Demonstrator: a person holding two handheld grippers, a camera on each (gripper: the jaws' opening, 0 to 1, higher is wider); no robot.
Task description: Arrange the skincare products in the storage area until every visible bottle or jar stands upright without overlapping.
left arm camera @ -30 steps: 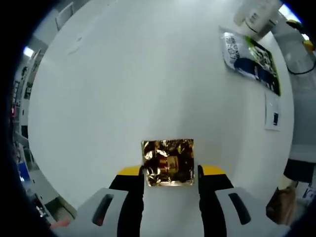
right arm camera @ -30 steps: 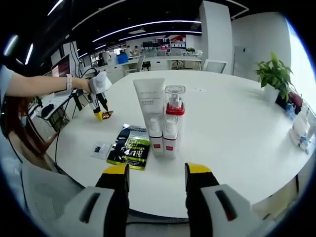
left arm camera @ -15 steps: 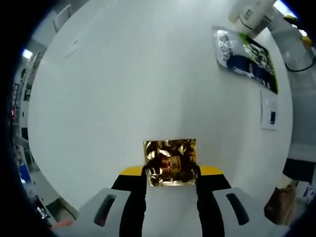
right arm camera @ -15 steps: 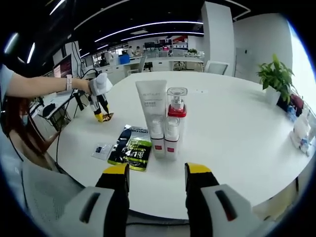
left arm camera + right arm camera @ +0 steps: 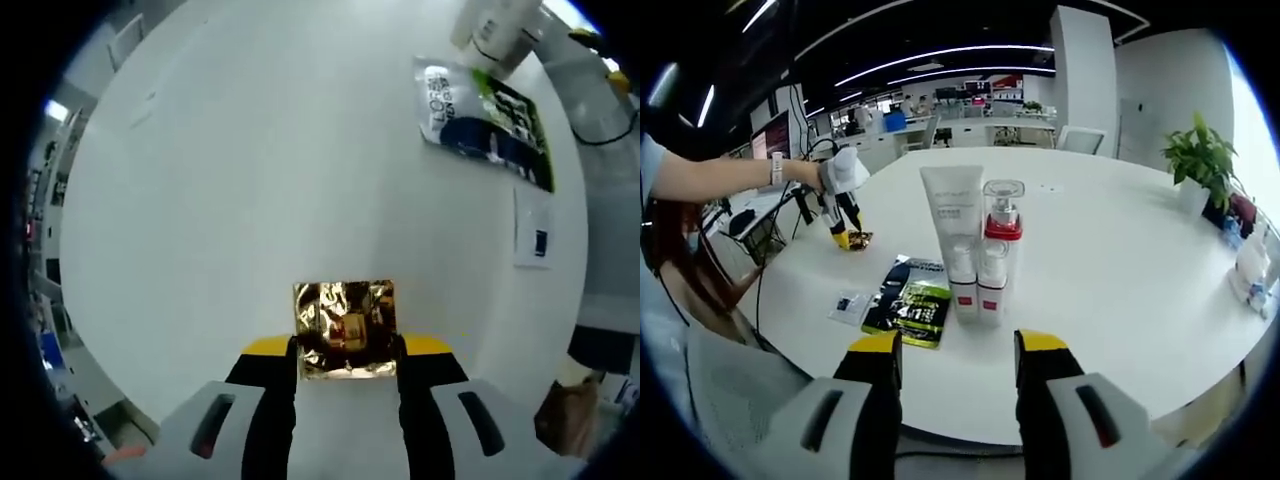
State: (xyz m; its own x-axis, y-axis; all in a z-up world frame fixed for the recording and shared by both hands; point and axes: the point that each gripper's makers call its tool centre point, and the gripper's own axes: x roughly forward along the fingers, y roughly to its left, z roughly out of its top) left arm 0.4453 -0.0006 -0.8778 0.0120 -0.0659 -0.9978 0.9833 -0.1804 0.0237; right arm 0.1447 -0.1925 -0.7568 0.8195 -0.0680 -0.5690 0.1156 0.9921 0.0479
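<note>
Gold sachet (image 5: 345, 328), between left gripper (image 5: 346, 352) fingers

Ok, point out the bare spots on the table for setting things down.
Bare: the wide stretch right of the bottles toward the plant, and the far side behind them. Crowded: left of the bottles, with the sachet, small card and gold packet at the left tool.

Open office, ceiling light strips (image 5: 940, 50), potted plant (image 5: 1197, 150), white pillar (image 5: 1080, 80).

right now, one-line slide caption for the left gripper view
Left gripper closing on a gold foil sachet on the white table.
</note>
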